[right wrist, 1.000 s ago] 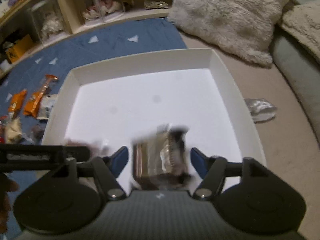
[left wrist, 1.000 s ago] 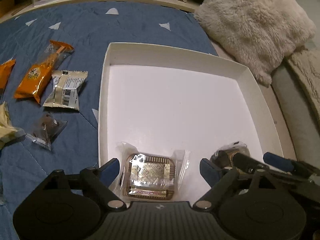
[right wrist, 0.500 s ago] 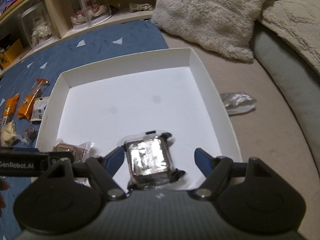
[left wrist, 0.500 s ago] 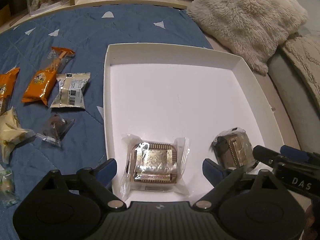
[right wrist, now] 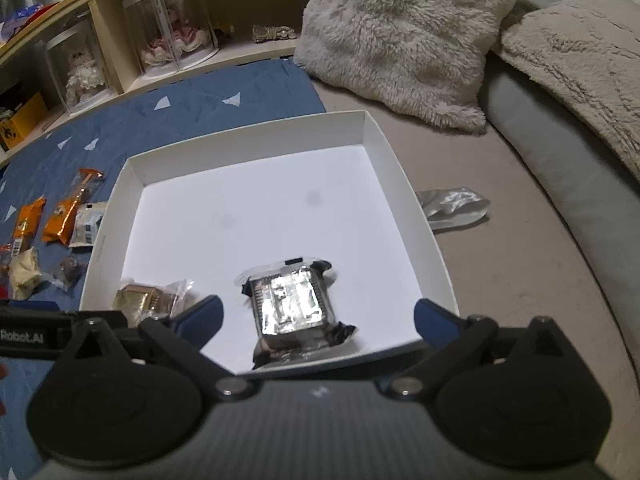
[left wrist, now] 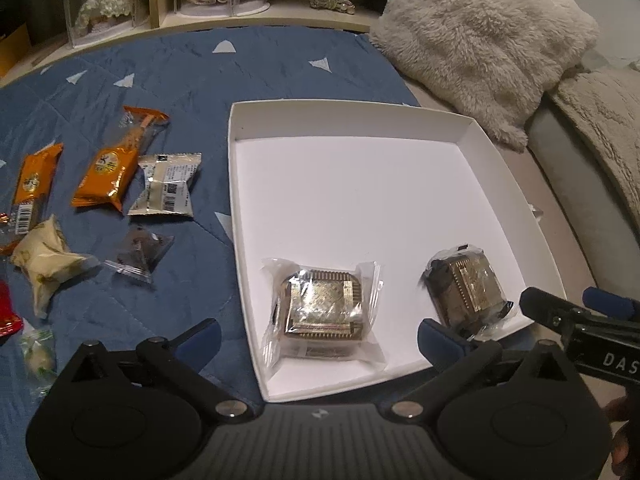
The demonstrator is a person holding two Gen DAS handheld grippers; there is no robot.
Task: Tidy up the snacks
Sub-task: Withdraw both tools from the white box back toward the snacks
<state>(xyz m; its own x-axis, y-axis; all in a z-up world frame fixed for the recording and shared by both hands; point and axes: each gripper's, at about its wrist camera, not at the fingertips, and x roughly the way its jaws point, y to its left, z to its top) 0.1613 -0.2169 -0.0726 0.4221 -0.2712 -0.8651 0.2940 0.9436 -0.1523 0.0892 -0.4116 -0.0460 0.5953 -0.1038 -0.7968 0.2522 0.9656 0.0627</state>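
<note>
Two wrapped pastries lie in the white box (left wrist: pixel 496 168): one pastry (left wrist: pixel 324 312) at lower centre of the left view, the other (right wrist: pixel 288 312) at lower centre of the right view. Both the left gripper (left wrist: pixel 318 336) and right gripper (right wrist: pixel 318 318) have just been opening; their fingers stand wide, holding nothing. Loose snacks (left wrist: pixel 108 172) lie at left on the blue quilt (left wrist: pixel 180 80).

We hold our left gripper (left wrist: pixel 318 330) and right gripper (right wrist: pixel 318 312) tilted downward, jaws just opened wide, gripping nothing.
</note>
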